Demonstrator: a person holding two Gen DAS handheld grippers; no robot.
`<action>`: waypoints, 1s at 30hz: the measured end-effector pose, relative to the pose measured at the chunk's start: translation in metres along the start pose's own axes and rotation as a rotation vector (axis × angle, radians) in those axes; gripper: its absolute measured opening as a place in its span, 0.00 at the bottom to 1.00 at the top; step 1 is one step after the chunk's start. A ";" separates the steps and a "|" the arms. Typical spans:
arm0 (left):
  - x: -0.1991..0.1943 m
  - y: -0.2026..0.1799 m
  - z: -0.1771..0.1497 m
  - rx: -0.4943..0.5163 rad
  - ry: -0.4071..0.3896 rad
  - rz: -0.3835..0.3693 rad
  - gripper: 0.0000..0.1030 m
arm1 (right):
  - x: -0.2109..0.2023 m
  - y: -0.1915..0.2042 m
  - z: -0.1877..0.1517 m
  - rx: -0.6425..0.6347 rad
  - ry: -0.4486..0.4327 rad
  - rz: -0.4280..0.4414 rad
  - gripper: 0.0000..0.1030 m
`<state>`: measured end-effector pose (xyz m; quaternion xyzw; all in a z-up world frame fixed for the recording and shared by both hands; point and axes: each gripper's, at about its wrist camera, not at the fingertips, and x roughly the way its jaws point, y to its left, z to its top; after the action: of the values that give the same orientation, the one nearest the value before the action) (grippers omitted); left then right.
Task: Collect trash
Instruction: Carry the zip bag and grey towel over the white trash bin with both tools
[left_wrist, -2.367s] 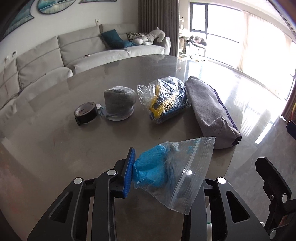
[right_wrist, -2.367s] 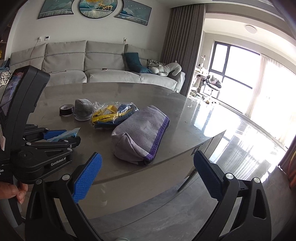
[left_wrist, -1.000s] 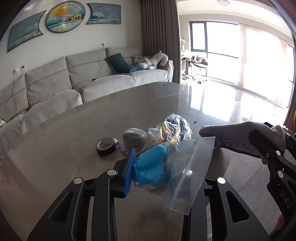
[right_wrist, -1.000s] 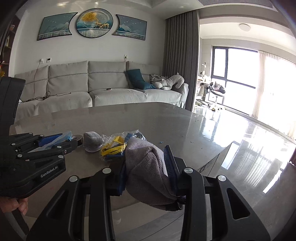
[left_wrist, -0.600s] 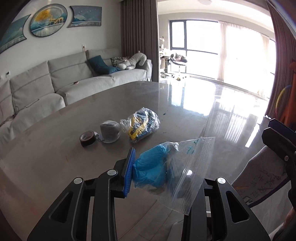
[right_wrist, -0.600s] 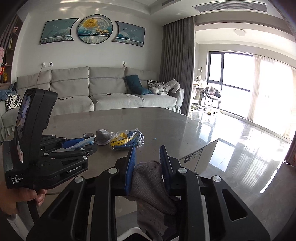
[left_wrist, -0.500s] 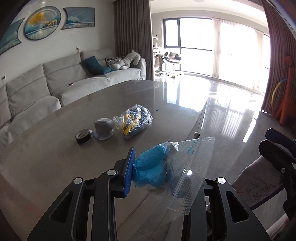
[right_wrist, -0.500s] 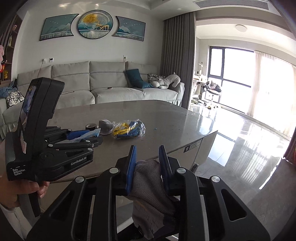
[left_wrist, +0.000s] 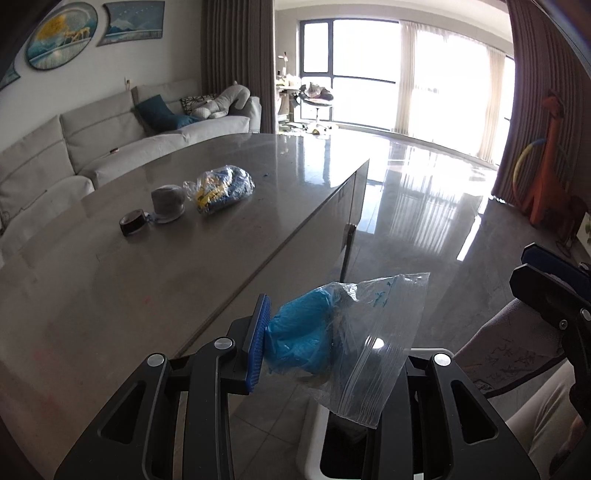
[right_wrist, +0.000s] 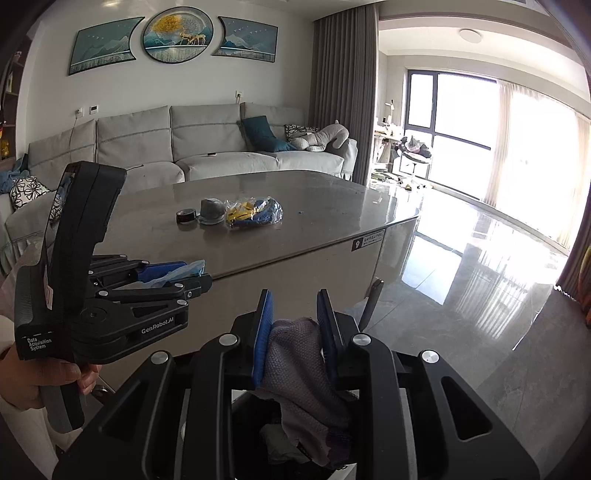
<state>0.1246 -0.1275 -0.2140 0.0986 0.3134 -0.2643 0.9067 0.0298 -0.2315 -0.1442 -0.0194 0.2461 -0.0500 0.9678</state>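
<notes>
Left wrist | zip bag (left_wrist: 354, 343) holds blue wad | bin (left_wrist: 314, 448) below

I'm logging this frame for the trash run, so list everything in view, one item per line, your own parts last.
zip bag: one, clear with a blue wad inside, held in the left gripper off the table edge.
grey cloth: one, grey with a purple edge, hanging from the right gripper over the bin.
bin: one, white rim with dark inside, on the floor under both grippers.
plastic bag: one, clear with yellow and blue contents, on the table.
grey bundle: one, grey, left of the plastic bag.
tape roll: one, black, left of the grey bundle.
table: one, grey glossy top.
sofa: one, light grey, behind the table.
left gripper: black, blue pads, shut.
right gripper: black, blue pads, shut.
</notes>
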 end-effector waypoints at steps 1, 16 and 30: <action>0.000 -0.004 -0.003 0.005 -0.001 -0.006 0.31 | 0.000 0.000 0.001 0.000 -0.002 -0.001 0.25; 0.023 -0.051 -0.047 0.122 0.117 -0.129 0.31 | -0.003 -0.004 -0.011 0.028 0.001 -0.019 0.25; 0.050 -0.076 -0.063 0.152 0.160 -0.193 0.31 | -0.001 -0.013 -0.022 0.049 -0.003 -0.026 0.25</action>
<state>0.0840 -0.1903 -0.2954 0.1572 0.3716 -0.3647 0.8392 0.0173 -0.2442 -0.1620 0.0008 0.2429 -0.0684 0.9676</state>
